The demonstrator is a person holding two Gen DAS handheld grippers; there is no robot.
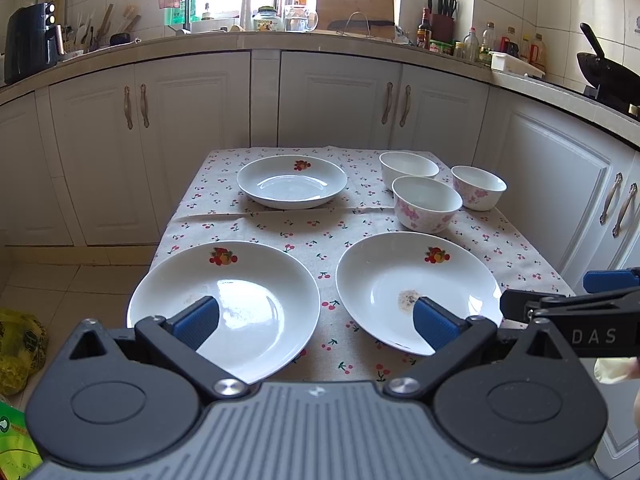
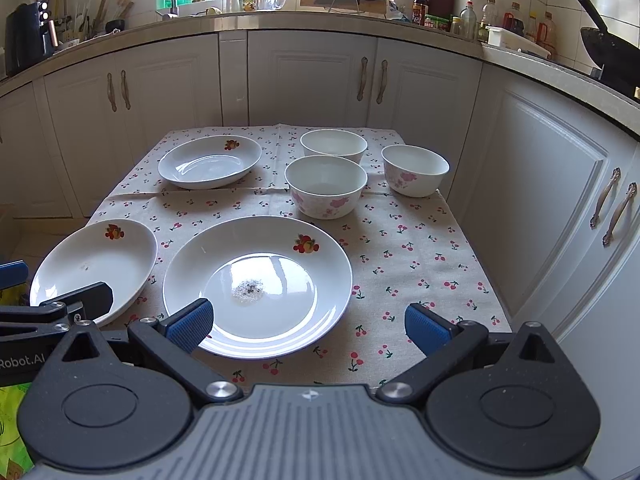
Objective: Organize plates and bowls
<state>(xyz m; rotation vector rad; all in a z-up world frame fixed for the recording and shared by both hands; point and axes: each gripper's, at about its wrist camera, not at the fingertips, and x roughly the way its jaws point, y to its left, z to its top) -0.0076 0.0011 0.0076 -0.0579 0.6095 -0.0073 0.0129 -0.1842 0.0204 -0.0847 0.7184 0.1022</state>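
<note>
White kitchen cupboards (image 2: 312, 76) stood behind a small table with a cherry-print cloth (image 2: 400, 248). Three white shallow plates, each with a little fruit picture on the rim, lay on the cloth. One near plate (image 2: 258, 284) sat in the middle of the front and had a small grey speck patch in its shiny bottom. Another near plate (image 1: 224, 308) lay just beside it on the left, at the table's edge. The far plate (image 1: 292, 182) sat alone at the back left.

Three white round bowls stood close together at the back right. The front bowl (image 2: 326, 186) and the right bowl (image 2: 415, 170) had pink flowers on their sides. The back bowl (image 2: 333, 145) showed only white, and it sat just behind the front bowl.

Both tools hung over the near edge of the table. The left gripper (image 1: 316, 320) had its blue pads wide apart and held nothing. The right gripper (image 2: 308, 326) was spread wide too, with nothing between its pads.
</note>
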